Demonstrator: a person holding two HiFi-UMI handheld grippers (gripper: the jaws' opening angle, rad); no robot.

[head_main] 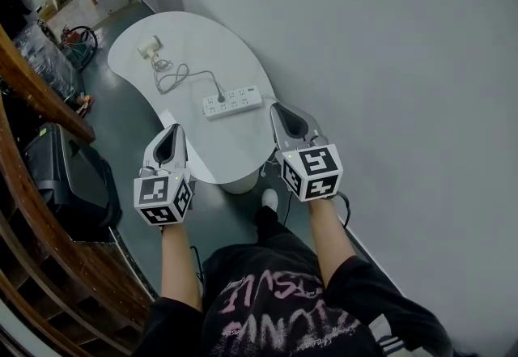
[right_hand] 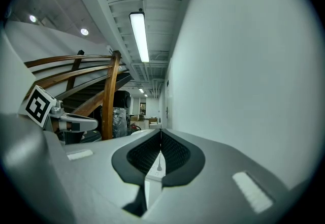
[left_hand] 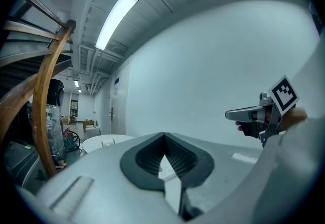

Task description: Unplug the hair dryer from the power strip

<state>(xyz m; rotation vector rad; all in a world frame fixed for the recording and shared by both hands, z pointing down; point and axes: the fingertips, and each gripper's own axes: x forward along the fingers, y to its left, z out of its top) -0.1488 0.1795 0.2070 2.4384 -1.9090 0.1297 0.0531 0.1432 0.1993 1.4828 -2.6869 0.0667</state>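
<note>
From above, a white kidney-shaped counter (head_main: 243,149) stands against a pale grey wall (head_main: 388,64). A white power strip (head_main: 232,102) lies on the counter, its long side slanting up toward the wall. A dark plug (head_main: 220,96) sits in the strip near its end away from the wall. From the plug a thin grey cord (head_main: 174,76) runs away from the person in loose loops to the hair dryer (head_main: 148,46). The hair dryer is a small pale shape at the counter's far end, well apart from the strip and too small to show detail.

On the person's side of the strip, two bare forearms hold the grippers level, both pointing toward the strip. The left gripper (head_main: 172,130) hangs over the counter's near edge, apart from the strip. Its jaws are closed tip to tip on nothing. The right gripper (head_main: 279,111) is just beside the strip's wall-side end, its jaws likewise pressed together and empty. Whether its tip touches the strip cannot be told.

In each gripper view, only a sliver of the strip shows through the hollow between the dark ribbed pads. In the head view, the person's lap hides the floor below, and a curved wooden handrail (head_main: 40,88) cuts across the left edge.
</note>
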